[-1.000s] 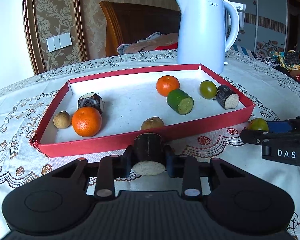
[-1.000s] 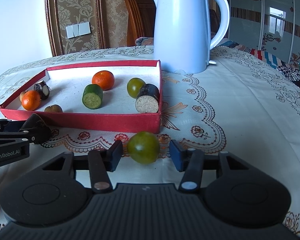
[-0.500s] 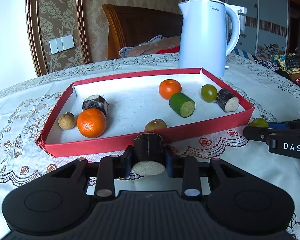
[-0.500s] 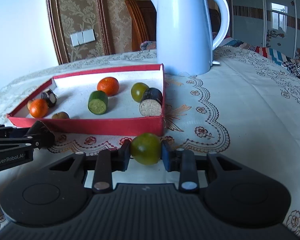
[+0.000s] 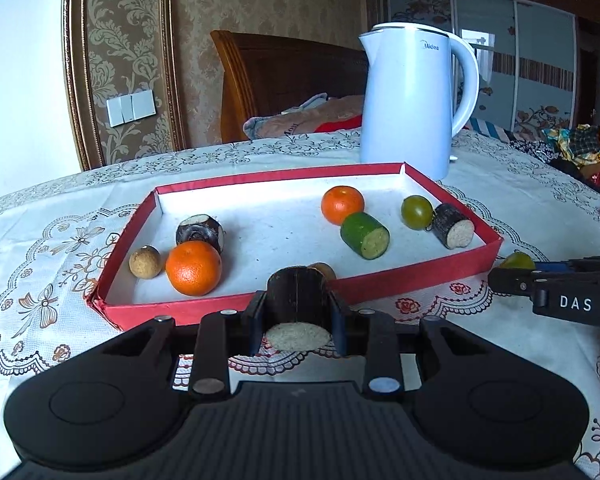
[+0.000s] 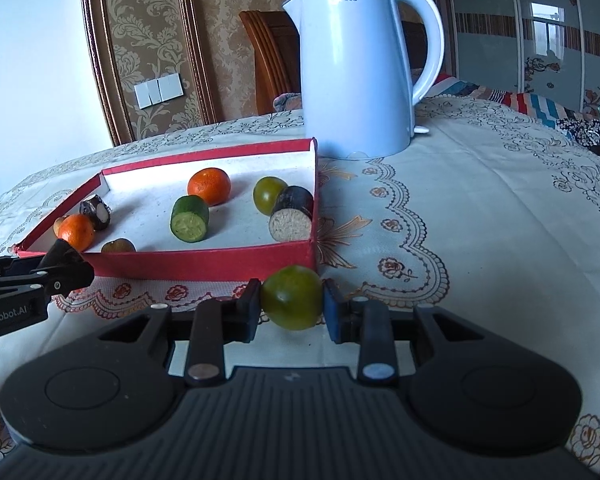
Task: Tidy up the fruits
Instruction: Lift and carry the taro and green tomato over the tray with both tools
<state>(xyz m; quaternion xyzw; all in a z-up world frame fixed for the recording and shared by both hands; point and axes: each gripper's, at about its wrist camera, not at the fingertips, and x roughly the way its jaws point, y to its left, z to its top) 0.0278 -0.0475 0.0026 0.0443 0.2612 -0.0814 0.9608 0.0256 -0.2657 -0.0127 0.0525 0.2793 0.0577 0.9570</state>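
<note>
Left tongs [image 5: 298, 314] clamped on a dark cane stub [image 5: 297, 304], pale cut end toward the camera, held above the counter [image 5: 512, 200] just in front of the tray [image 5: 416, 278]. Right tongs [image 6: 291, 308] clamped on a green tomato [image 6: 292, 297], held clear of the cloth near the tray's front right corner. Visible from the left view at far right: right tongs [image 5: 500, 274] with the green tomato [image 5: 517, 260] peeking behind the tips. Visible from the right view at far left: left tongs [image 6: 76, 268] with the dark stub between them.

Red tray with white lining, lying on the lace-patterned cloth. Inside, left group: a small tan ball [image 5: 144, 262], an orange [image 5: 193, 267] just beside it, a dark chunk [image 5: 200, 232] touching the orange from behind. Near the front wall, partly hidden behind the held stub: a brown fruit [image 5: 324, 270]. Right group: a second orange [image 5: 342, 205], a green cylinder [image 5: 365, 235] lying on its side just in front of it, a second tomato [image 5: 417, 212], and another cane piece [image 5: 452, 226] lying touching that tomato, close to the right wall.

White kettle [image 5: 412, 98] upright behind the tray's far right corner. Wooden chair [image 5: 284, 76] beyond the counter. Small dark item at the far right counter edge, too small to identify.
</note>
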